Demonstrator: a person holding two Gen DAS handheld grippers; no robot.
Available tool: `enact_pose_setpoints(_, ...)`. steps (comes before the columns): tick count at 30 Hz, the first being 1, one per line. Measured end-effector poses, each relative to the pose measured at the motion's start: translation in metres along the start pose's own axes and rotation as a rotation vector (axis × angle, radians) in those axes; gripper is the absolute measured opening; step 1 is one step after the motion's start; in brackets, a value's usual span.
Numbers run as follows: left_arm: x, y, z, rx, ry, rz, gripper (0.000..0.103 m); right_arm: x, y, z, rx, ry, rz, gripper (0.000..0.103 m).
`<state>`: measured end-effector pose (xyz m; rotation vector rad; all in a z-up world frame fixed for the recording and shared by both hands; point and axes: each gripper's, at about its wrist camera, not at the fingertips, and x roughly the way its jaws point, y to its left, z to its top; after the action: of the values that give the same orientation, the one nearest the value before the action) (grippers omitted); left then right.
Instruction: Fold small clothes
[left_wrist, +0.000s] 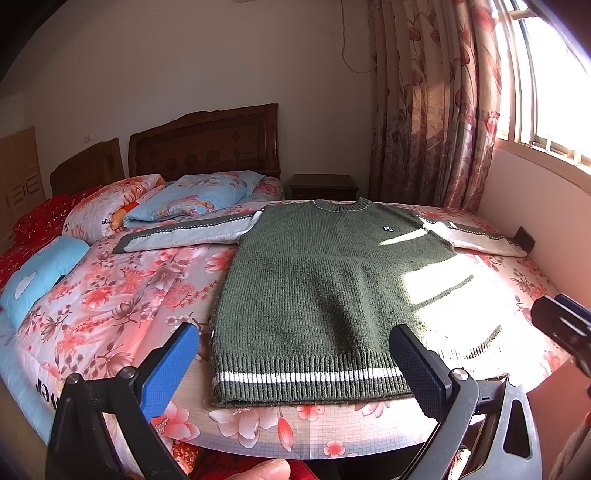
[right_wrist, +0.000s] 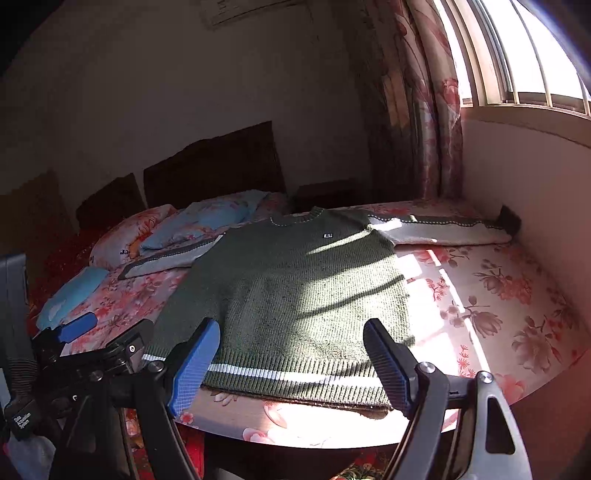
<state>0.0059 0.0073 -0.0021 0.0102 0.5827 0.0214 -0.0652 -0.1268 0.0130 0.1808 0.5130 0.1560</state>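
A bed (left_wrist: 122, 295) with a pink flower sheet sits by a sunny window (left_wrist: 546, 92) with flower curtains (left_wrist: 424, 110). A green sweater (left_wrist: 325, 280) lies flat on the bed's near end, front up, both sleeves out. The left gripper (left_wrist: 295, 354) and right gripper (right_wrist: 291, 354) hang above its striped hem, spread wide, holding nothing.

A dark carved wooden headboard (left_wrist: 207, 140) stands against the white wall. In front of it lie a light blue floral pillow (left_wrist: 195, 197) and a pink floral quilt (left_wrist: 110, 210). Right of the headboard sits a dark wooden nightstand (left_wrist: 324, 186), then pink floral curtains (left_wrist: 436, 110) beside a barred window (left_wrist: 546, 92).
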Motion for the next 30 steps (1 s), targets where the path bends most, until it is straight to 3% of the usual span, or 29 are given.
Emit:
enact_pose_setpoints(4,0.005,0.003,-0.001,-0.005,0.015,0.017,0.103,-0.04,0.029,0.005,-0.101,-0.161,0.172,0.082)
enact_pose_setpoints(8,0.006,0.006,-0.001,-0.01,0.013,0.036,0.103,-0.064,0.068,0.004,-0.249,-0.238,0.276,0.082)
enact_pose_setpoints(14,0.009,0.01,-0.001,-0.024,0.024,0.048,0.103,-0.067,0.117,0.005,-0.418,-0.256,0.275,0.082)
enact_pose_setpoints(22,0.011,0.009,-0.003,-0.013,0.033,0.047,0.103,-0.061,0.145,0.01,-0.44,-0.247,0.281,0.082)
enact_pose_setpoints(30,0.011,0.009,-0.002,-0.017,0.035,0.046,0.103,-0.054,0.135,0.01,-0.417,-0.232,0.28,0.082)
